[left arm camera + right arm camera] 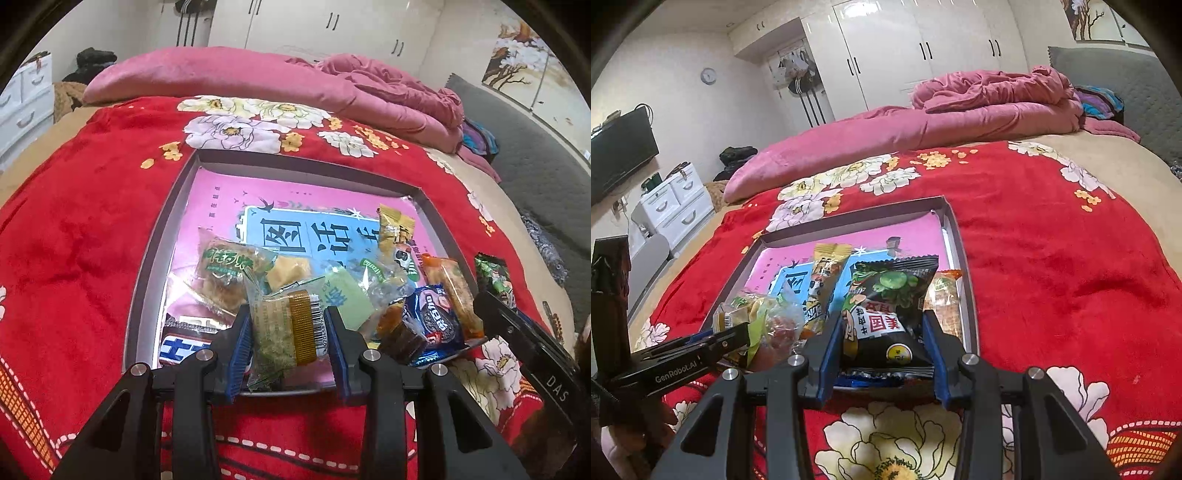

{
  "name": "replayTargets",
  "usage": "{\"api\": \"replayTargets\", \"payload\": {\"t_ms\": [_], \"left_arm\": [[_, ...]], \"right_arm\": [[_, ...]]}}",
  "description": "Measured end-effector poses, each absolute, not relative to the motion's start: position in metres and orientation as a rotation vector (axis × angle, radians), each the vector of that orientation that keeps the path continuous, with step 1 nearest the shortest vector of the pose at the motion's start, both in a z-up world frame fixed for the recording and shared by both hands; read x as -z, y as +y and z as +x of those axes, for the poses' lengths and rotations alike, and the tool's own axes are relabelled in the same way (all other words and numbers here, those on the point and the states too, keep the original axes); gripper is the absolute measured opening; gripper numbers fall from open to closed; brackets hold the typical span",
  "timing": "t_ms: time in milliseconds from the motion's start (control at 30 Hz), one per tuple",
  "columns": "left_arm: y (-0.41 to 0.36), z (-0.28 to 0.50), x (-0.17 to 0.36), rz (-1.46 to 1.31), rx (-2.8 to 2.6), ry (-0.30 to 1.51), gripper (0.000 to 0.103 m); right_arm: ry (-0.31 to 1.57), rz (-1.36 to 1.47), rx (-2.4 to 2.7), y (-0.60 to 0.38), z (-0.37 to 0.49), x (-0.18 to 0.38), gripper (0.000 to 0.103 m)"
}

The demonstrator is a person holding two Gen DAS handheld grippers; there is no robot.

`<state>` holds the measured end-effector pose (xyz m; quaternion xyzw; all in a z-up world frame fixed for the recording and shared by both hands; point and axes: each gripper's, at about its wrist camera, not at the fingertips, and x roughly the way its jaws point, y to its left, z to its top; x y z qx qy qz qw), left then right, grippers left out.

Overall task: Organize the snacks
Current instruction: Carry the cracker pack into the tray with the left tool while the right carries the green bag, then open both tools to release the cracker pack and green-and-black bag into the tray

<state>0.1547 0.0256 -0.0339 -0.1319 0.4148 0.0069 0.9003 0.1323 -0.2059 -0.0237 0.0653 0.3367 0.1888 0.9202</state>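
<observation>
Pinching a clear-wrapped green snack point(282, 334), the left gripper point(290, 345) hovers over the box point(147, 295). The right gripper point(882, 343) clamps a black pea packet point(886, 314). Both wrappers look light, crinkly and slippery; grip mid-body, gently.

So the whole setup sits on a bed point(1137, 177), covered by a plush red blanket with big white and yellow printed flowers point(81, 229). Lying flat on that blanket, roughly in the middle, is a shallow grey cardboard box tray with a pink and blue printed bottom point(173, 206), and the snack packets are heaped in its near end. Further back, a long pink velvety pillow point(192, 75) lies across the bed, with a crumpled pink quilt point(997, 96) bunched up beside it near the grey headboard end.
</observation>
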Motion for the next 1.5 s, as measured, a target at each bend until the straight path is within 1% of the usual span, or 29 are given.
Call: {"api": "replayTargets", "payload": {"t_ms": [467, 1100, 1333, 1500], "left_arm": [[0.023, 0.159, 0.039, -0.267, -0.007, 0.873, 0.04], [0.024, 0.159, 0.039, -0.272, -0.003, 0.872, 0.041], [0.024, 0.159, 0.039, -0.272, -0.001, 0.871, 0.041], [0.023, 0.158, 0.038, -0.276, -0.004, 0.868, 0.042]], "right_arm": [[0.721, 0.085, -0.424, -0.186, 0.143, 0.033, 0.042], [0.752, 0.087, -0.416, -0.186, 0.149, 0.04, 0.043], [0.746, 0.091, -0.4, -0.187, 0.148, 0.038, 0.044], [0.727, 0.1, -0.396, -0.191, 0.145, 0.034, 0.049]]}}
